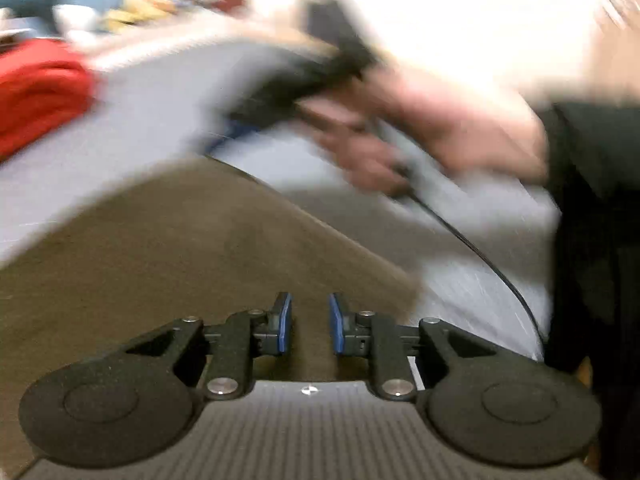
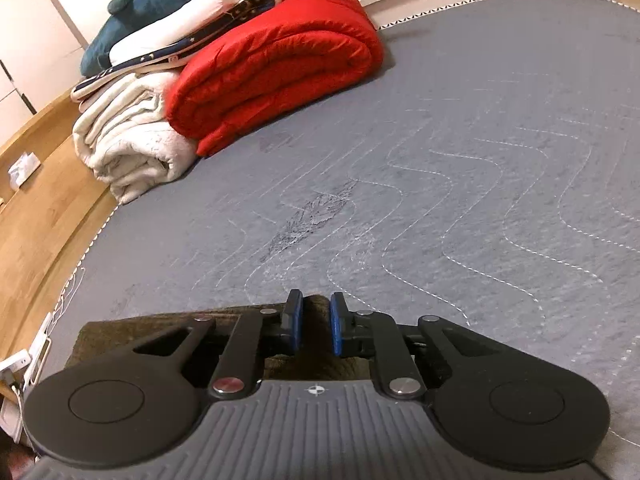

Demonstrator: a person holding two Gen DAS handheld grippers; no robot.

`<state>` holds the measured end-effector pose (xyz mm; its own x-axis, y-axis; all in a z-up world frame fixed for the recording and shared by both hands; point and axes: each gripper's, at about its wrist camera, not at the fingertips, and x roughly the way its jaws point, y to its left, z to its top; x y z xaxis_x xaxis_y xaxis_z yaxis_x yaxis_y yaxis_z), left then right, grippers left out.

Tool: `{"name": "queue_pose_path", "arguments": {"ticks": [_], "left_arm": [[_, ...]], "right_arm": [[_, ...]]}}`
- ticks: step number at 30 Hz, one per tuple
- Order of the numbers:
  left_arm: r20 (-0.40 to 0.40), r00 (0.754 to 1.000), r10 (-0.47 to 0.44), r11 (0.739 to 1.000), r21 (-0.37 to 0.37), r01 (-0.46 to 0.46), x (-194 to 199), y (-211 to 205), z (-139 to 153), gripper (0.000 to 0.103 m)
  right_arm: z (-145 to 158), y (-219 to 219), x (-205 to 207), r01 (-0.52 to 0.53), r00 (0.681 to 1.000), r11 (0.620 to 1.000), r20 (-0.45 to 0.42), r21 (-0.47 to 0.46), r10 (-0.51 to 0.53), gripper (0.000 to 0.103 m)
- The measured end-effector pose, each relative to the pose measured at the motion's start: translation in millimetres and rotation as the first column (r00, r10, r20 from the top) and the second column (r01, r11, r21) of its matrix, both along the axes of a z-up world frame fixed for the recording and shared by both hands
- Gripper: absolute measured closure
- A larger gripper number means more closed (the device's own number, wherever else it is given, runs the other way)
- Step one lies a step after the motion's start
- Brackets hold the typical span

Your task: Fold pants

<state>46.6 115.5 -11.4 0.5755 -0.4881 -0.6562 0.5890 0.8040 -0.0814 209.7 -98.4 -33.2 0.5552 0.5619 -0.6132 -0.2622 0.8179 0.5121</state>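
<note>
The brown pants (image 1: 180, 248) lie on the grey quilted bed cover (image 2: 460, 160). In the left wrist view, which is motion-blurred, my left gripper (image 1: 310, 322) hovers over the pants with its blue-padded jaws a small gap apart and nothing between them. The right gripper (image 1: 316, 76) shows there as a dark blur held by a hand above the far edge of the pants. In the right wrist view my right gripper (image 2: 316, 324) has its jaws narrowly apart around a bunched edge of the pants (image 2: 316, 344), whose brown cloth shows between and below the pads.
A folded red blanket (image 2: 276, 64) and a rolled white blanket (image 2: 128, 136) lie at the far left of the bed, with pillows (image 2: 172, 20) stacked behind. A wooden bed frame (image 2: 36, 200) runs along the left edge. A black cable (image 1: 480, 252) hangs from the right gripper.
</note>
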Motion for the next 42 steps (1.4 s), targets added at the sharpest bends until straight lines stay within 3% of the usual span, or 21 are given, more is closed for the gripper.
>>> {"name": "queue_pose_path", "arguments": {"ticks": [2,4,5,7,9,11,13,16,18,19,21,22,25,27,28,29,31,33,34,39,42], "left_arm": [[0.045,0.980,0.193,0.980,-0.063,-0.190,6,45,12,0.080],[0.076,0.916,0.394,0.917,-0.101,-0.386,8,87,17,0.080],[0.067,0.878,0.474,0.878,-0.110,-0.466,9,106,17,0.080],[-0.038,0.811,0.584,0.808,-0.063,-0.585,19,134,-3,0.081],[-0.148,0.783,0.604,0.795,0.057,-0.603,27,140,-33,0.080],[-0.095,0.798,0.595,0.803,0.116,-0.585,23,132,-29,0.080],[-0.076,0.819,0.568,0.822,0.092,-0.562,14,129,-10,0.080],[-0.042,0.899,0.435,0.900,0.040,-0.434,-11,124,12,0.079],[-0.084,0.950,0.300,0.951,0.097,-0.292,-23,112,1,0.077],[-0.131,0.963,0.235,0.964,0.160,-0.214,-28,107,-11,0.077],[-0.144,0.982,0.123,0.942,0.328,-0.070,-46,88,-38,0.077],[-0.123,0.987,0.100,0.937,0.346,-0.052,-52,86,-39,0.077],[-0.128,0.970,0.204,0.958,0.231,-0.171,-45,109,-23,0.074],[-0.051,0.936,0.349,0.929,0.154,-0.338,-36,132,-10,0.046],[-0.035,0.901,0.432,0.898,0.116,-0.425,-28,142,-7,0.018],[-0.051,0.861,0.505,0.862,0.070,-0.502,-19,152,-7,0.010],[-0.119,0.804,0.582,0.811,0.014,-0.585,-2,166,-13,0.010],[-0.162,0.734,0.659,0.747,0.032,-0.664,16,170,-28,0.010],[-0.195,0.711,0.676,0.730,0.046,-0.682,25,172,-36,0.010],[-0.327,0.685,0.651,0.720,-0.019,-0.694,39,180,-56,0.007],[-0.360,0.692,0.626,0.730,-0.041,-0.682,40,182,-63,0.006]], "right_arm": [[14,-4,-11,-0.010,0.999,1.000,0.040,-0.025,0.011,0.084],[28,-3,-25,-0.061,0.994,0.997,0.088,-0.049,0.065,0.076],[34,-2,-34,-0.093,0.989,0.993,0.107,-0.067,0.100,0.065],[42,4,-56,-0.161,0.974,0.979,0.138,-0.128,0.178,0.053],[43,12,-83,-0.238,0.951,0.954,0.153,-0.184,0.267,0.052],[37,19,-106,-0.311,0.928,0.916,0.127,-0.254,0.350,0.052],[26,25,-129,-0.328,0.917,0.870,0.099,-0.367,0.387,0.052],[23,14,-149,-0.313,0.922,0.867,0.096,-0.387,0.376,0.053],[25,6,-153,-0.320,0.925,0.878,0.082,-0.357,0.370,0.053],[22,4,-156,-0.335,0.921,0.868,0.068,-0.366,0.384,0.053],[11,7,-160,-0.394,0.897,0.816,0.014,-0.424,0.441,0.054],[7,9,-161,-0.413,0.890,0.796,-0.011,-0.443,0.455,0.054],[10,7,-151,-0.424,0.897,0.808,-0.064,-0.408,0.438,0.053],[20,1,-141,-0.390,0.914,0.854,-0.031,-0.345,0.405,0.051],[24,-3,-136,-0.358,0.928,0.883,-0.012,-0.305,0.372,0.044],[27,-6,-130,-0.317,0.944,0.911,0.003,-0.264,0.329,0.034],[28,-9,-121,-0.235,0.968,0.946,0.034,-0.224,0.248,0.022],[22,-6,-111,-0.202,0.977,0.955,0.022,-0.215,0.211,0.021],[19,-5,-108,-0.199,0.978,0.958,0.012,-0.208,0.206,0.021],[3,8,-96,-0.184,0.983,0.964,-0.035,-0.191,0.181,0.019],[-2,13,-93,-0.190,0.981,0.967,-0.067,-0.172,0.181,0.017]]}}
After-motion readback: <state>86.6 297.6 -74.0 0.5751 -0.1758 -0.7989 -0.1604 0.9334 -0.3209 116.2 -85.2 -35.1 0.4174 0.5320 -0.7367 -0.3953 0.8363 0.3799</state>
